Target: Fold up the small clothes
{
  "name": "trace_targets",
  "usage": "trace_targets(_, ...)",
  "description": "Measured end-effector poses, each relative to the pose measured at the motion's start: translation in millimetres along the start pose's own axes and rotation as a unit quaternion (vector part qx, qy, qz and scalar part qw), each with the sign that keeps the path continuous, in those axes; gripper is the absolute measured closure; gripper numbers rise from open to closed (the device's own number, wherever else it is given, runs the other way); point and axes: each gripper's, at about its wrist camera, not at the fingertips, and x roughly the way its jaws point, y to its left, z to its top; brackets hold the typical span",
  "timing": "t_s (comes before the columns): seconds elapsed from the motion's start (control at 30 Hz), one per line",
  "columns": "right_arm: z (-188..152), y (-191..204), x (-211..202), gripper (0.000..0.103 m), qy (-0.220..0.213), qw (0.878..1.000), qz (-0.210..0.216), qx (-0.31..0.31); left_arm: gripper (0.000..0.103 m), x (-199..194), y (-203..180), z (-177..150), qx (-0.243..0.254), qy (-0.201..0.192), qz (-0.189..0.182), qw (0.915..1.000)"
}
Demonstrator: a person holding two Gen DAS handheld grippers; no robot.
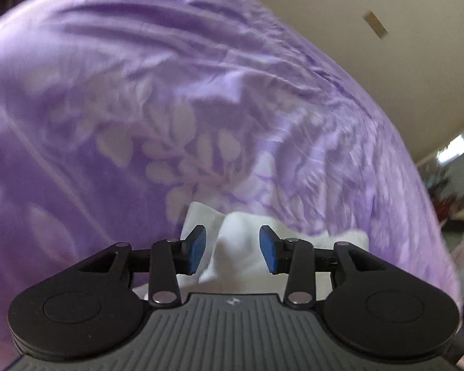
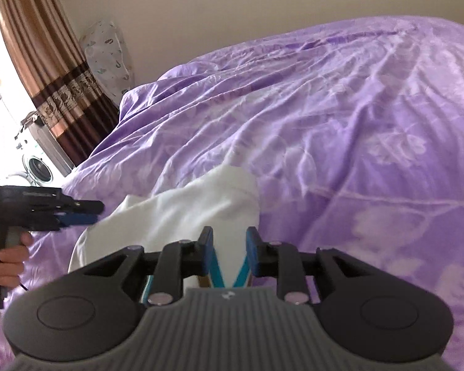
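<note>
Surface: purple floral bedspread [image 2: 340, 117], beige wall [image 2: 216, 6] far, brown curtain [image 2: 49, 61] far left.
Count: 1 white garment [image 2: 195, 207], 2 grippers.
Left gripper [image 1: 232, 249]: wide open, garment fold between pads, ungripped.
Right gripper [image 2: 229, 252]: partly open, astride garment's near edge; grip unclear.

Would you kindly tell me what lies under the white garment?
The white garment lies on the purple floral bedspread, which shows all around it. Whatever is beneath the bedspread is covered and cannot be seen.
</note>
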Motion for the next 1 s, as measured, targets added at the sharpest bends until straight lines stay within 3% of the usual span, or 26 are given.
trace_targets(0.07,-1.8,-0.4,5.8,0.081,0.003,1.000,0.001,-0.002,0.057,7.7,10.1,2.4,-0.022,0.005,-0.020,0.9995)
trace_targets(0.1,-3.5,0.0,7.7,0.081,0.001,1.000,-0.001,-0.009,0.063,8.7,12.1,2.4,-0.027,0.005,-0.031,0.9992)
trace_targets(0.13,-7.6,0.5,7.9,0.079,0.001,1.000,-0.004,-0.015,0.079,8.8,13.2,1.4,-0.028,0.005,-0.039,0.9988)
trace_targets(0.23,-12.1,-3.5,11.2,0.078,-0.004,1.000,-0.006,-0.017,0.099,6.5,0.8,-2.5,0.000,0.000,-0.031,0.9995)
trace_targets(0.33,-12.3,-8.3,12.0,0.078,-0.010,1.000,-0.008,-0.011,0.100,-12.9,-23.1,-10.1,0.058,-0.039,-0.015,0.9974)
trace_targets(0.4,-10.5,-6.6,9.0,0.078,-0.016,1.000,-0.006,-0.017,0.100,-33.1,-40.5,-17.8,0.117,-0.072,-0.003,0.9904)
trace_targets(0.53,-3.5,6.5,8.6,0.081,-0.030,0.997,0.006,-0.065,0.100,-32.5,-51.2,-24.4,0.188,-0.094,0.075,0.9747)
trace_targets(0.6,-1.3,15.3,18.3,0.090,-0.032,0.995,-0.003,-0.099,0.100,-16.7,-46.1,-25.3,0.189,-0.082,0.092,0.9743)
trace_targets(0.77,4.9,14.1,63.5,0.095,-0.009,0.991,-0.030,-0.127,0.100,14.3,-29.2,-28.6,0.177,-0.076,0.106,0.9755)
trace_targets(0.87,9.1,4.7,85.8,0.103,0.011,0.992,-0.043,-0.122,0.098,19.7,-16.6,-29.0,0.165,-0.073,0.112,0.9773)
trace_targets(1.0,11.1,5.4,80.9,0.103,0.006,0.991,-0.055,-0.121,0.080,4.5,-9.4,-24.5,0.148,-0.072,0.113,0.9799)
